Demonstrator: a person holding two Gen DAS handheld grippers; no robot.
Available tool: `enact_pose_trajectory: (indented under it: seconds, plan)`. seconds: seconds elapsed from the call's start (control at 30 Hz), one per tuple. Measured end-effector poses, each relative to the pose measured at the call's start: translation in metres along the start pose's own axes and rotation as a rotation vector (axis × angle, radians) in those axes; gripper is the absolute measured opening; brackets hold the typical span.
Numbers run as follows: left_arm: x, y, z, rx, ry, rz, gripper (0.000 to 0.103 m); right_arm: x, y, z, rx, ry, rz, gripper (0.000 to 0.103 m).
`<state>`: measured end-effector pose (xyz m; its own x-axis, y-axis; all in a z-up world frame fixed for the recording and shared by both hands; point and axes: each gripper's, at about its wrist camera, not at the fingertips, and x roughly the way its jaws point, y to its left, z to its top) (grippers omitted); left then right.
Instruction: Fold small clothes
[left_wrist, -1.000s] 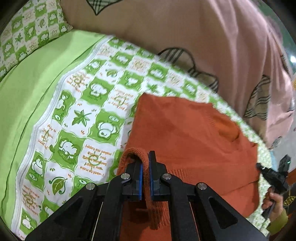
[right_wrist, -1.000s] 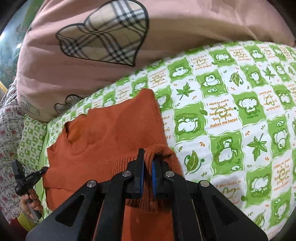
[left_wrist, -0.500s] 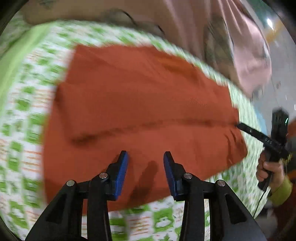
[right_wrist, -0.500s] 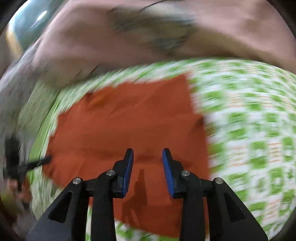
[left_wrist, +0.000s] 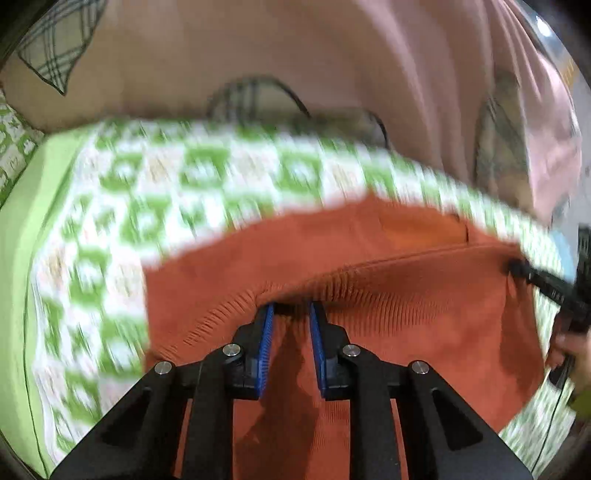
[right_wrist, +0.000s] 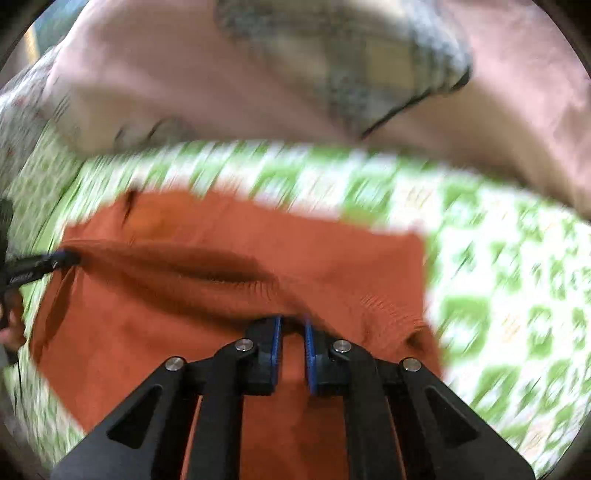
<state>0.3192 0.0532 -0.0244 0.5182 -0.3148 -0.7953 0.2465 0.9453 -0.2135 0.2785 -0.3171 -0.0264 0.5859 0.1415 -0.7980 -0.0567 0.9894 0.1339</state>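
Note:
An orange knit sweater lies flat on the green-and-white patterned bedsheet. My left gripper has its tips tucked under the raised ribbed hem. Its jaws are closing, with a clear gap left and the hem's cloth between the tips. My right gripper sits at the hem's other end, its jaws closing to a narrow gap with the blue pads pinching the cloth. The left wrist view shows the right gripper at the hem's right end. The right wrist view shows the left gripper at the hem's left end.
A pink quilt with plaid heart patches is heaped along the far side of the bed, close behind the sweater. Plain green sheet runs along the left. A person's hand shows at the right edge.
A second ago both grippers were shut on the sweater's folded edge. They let go, stood open over the flat sweater, and now sit at the ribbed hem with narrowed jaws.

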Motion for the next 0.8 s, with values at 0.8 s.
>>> enact_pose_trajectory:
  seconds: [0.8]
  plan:
    - [-0.093,0.062,-0.108,-0.287,-0.037,0.185,0.045,-0.1,-0.076,-0.041,0.25,-0.062,-0.202,0.031]
